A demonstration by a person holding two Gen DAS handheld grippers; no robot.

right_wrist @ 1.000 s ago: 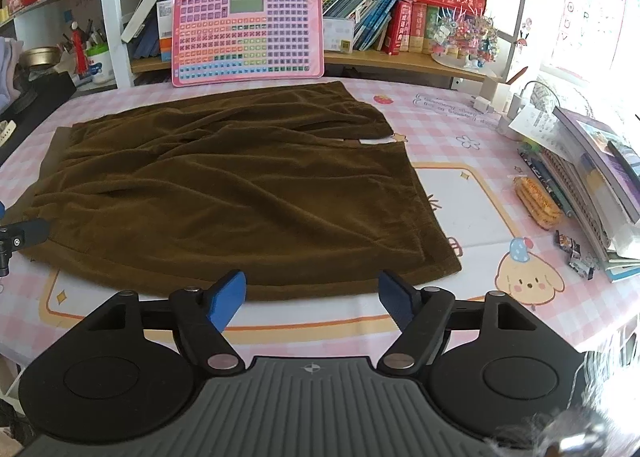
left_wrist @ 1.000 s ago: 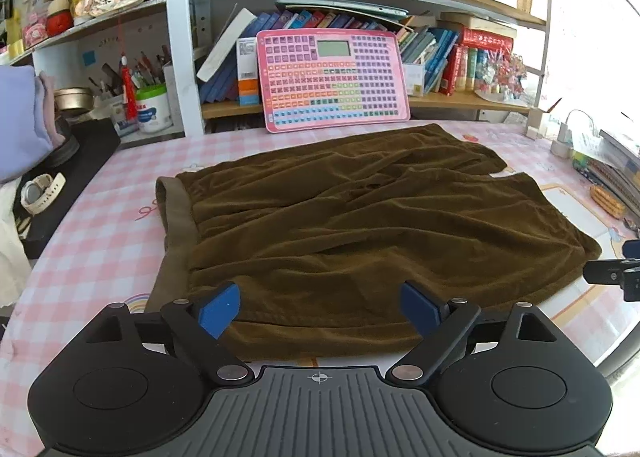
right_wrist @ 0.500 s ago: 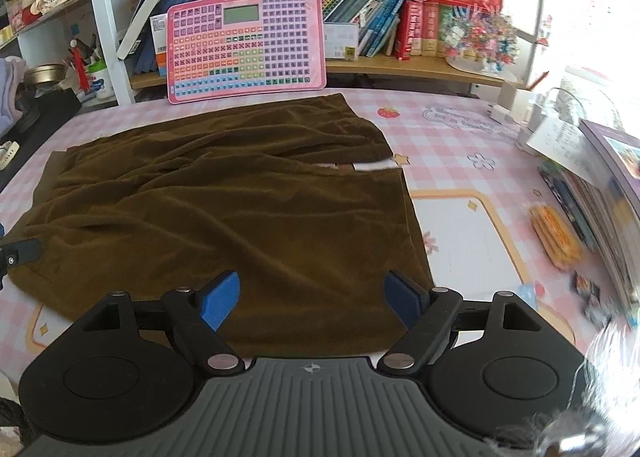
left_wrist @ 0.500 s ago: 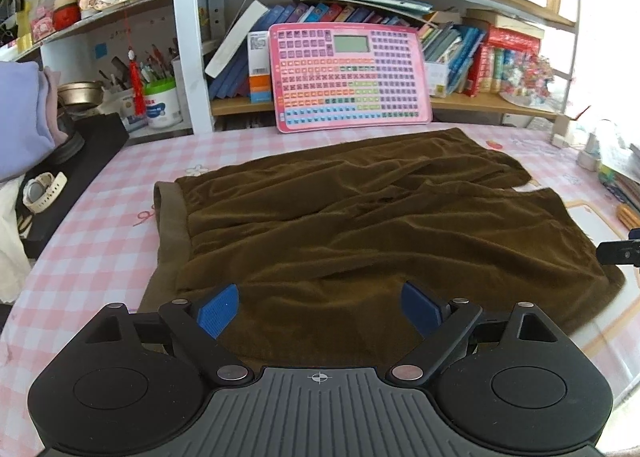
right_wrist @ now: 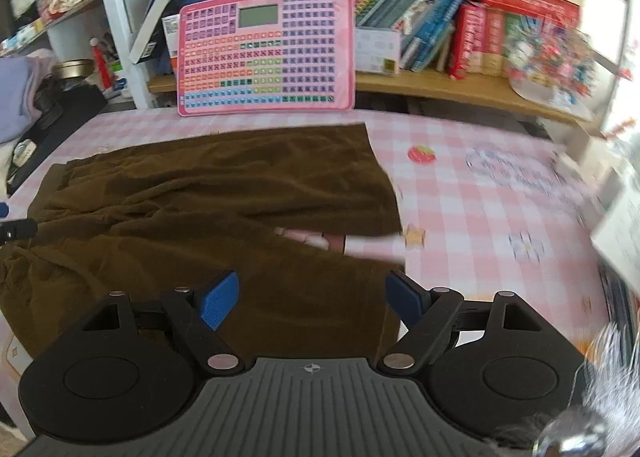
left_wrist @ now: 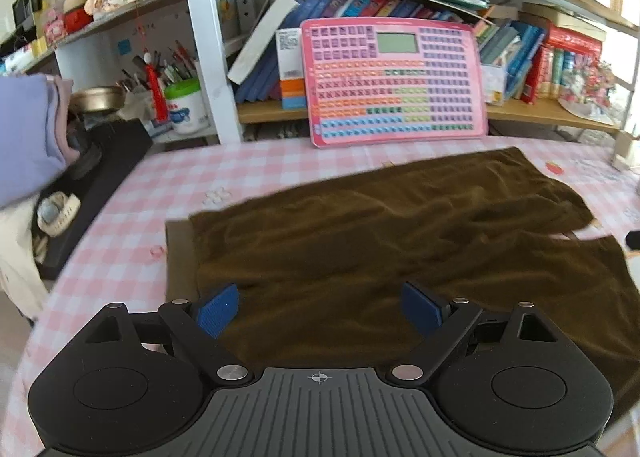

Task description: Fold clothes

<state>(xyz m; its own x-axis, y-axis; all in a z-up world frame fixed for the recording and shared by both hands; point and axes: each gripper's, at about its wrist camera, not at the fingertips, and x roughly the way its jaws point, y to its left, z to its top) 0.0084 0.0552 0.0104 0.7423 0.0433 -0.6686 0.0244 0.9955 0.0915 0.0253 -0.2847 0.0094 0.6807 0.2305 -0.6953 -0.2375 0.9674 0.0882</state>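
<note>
A pair of brown corduroy shorts (left_wrist: 400,241) lies spread flat on the pink checked tablecloth (left_wrist: 208,177), waistband to the left, two leg openings to the right. My left gripper (left_wrist: 320,307) hovers open above the near part by the waistband, nothing between its blue pads. In the right wrist view the same shorts (right_wrist: 208,209) fill the left half. My right gripper (right_wrist: 310,299) stands open over the near leg's hem, with nothing held. A tip of the left gripper (right_wrist: 16,227) shows at the left edge there.
A pink keyboard toy (left_wrist: 396,81) leans on the bookshelf (left_wrist: 520,113) behind the table. A black box (left_wrist: 100,181) with a watch, and folded lilac clothes (left_wrist: 24,137), sit at the left. Papers and books (right_wrist: 616,233) lie at the right.
Both grippers have moved forward over the shorts, so the fabric now lies under the fingers. The left view has swung left toward the waistband, the right view right toward the leg hems.
</note>
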